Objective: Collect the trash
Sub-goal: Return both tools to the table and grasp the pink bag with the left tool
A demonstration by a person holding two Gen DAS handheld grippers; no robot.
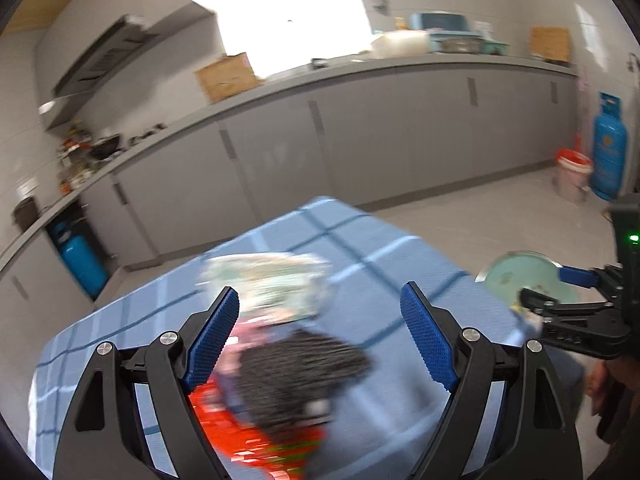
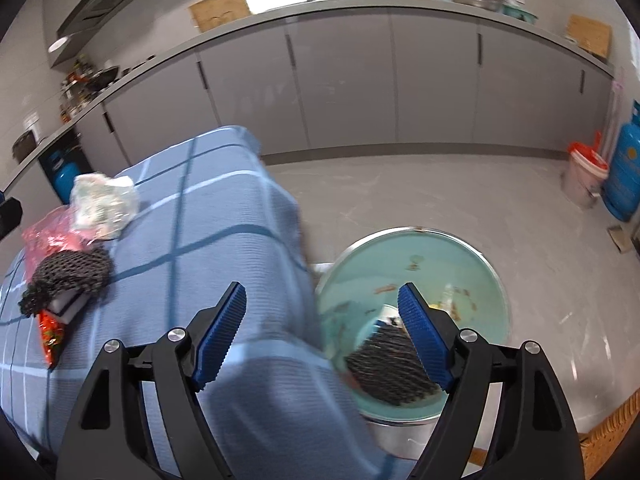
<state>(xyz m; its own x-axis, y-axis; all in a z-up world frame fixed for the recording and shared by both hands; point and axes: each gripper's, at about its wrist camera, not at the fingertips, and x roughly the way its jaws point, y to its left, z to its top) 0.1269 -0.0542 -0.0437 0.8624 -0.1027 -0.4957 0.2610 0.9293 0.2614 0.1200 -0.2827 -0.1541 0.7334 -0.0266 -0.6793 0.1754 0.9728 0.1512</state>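
Note:
Trash lies on a table with a blue checked cloth (image 2: 208, 240): a crumpled clear bag (image 2: 105, 199), a pink bag (image 2: 48, 240), a black foam net (image 2: 68, 270) on a white block, and a red wrapper (image 2: 50, 338). In the left wrist view my left gripper (image 1: 320, 332) is open just above the black net (image 1: 300, 376), the red wrapper (image 1: 256, 436) and the clear bag (image 1: 268, 284), all blurred. My right gripper (image 2: 322, 336) is open and empty over the table edge and a round bin with a teal liner (image 2: 416, 264). A second black net (image 2: 390, 372) lies in the bin. The right gripper (image 1: 560, 292) also shows in the left wrist view.
Grey cabinets with a counter (image 2: 360, 4) run along the far wall. Blue gas cylinders (image 2: 626, 168) (image 2: 60, 178) and a white bucket with a red bag (image 2: 586, 176) stand on the floor. A woven basket edge (image 2: 612, 432) sits at the bottom right.

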